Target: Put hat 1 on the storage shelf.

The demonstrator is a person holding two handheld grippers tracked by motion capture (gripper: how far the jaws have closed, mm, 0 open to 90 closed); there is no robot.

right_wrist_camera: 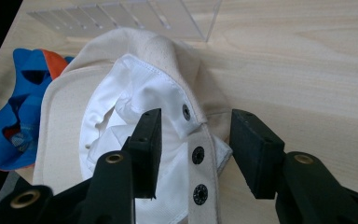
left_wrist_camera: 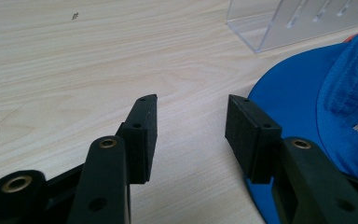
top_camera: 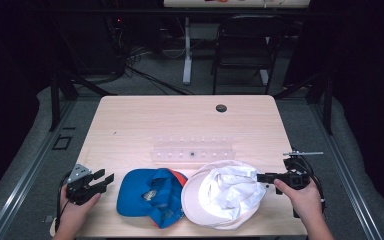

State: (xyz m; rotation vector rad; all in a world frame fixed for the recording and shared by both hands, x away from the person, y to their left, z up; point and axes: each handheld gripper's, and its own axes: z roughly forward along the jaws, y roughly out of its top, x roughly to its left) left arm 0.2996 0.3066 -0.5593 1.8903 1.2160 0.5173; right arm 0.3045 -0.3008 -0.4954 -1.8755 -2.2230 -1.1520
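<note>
**Two caps on table, both grippers spread, nothing held**

High view: light wood table [top_camera: 145, 120]. Blue baseball cap [top_camera: 150, 196] with orange trim lies at about 6 o'clock of the tabletop, slightly left of centre. Cream cap [top_camera: 222, 194] with white lining sits upside down just to its right, at roughly 5 o'clock, touching or overlapping the blue one. A clear acrylic rack [top_camera: 194, 151] stands just behind both caps, near table centre. Small dark grommet hole [top_camera: 221, 108] at 12 o'clock on the far side. Black folding chair [top_camera: 247, 42] beyond the table.

Left gripper [top_camera: 101, 181] at 8 o'clock, held in the left hand [top_camera: 75, 207], jaws wide, pointing right toward the blue cap, not touching it. In the left gripper view the blue cap's brim [left_wrist_camera: 284, 88] sits just beside the right-side pad; bare wood shows between the jaws.

Right gripper [top_camera: 261, 177] at 4 o'clock, held in the right hand [top_camera: 302, 195], jaws wide, pointing left at the cream cap's rear edge. In the right gripper view the cap's snap strap [right_wrist_camera: 199, 163] with its dark snaps lies between the spread jaws; pads apart from it, no grip. Blue cap visible at that view's 9 o'clock.
</note>
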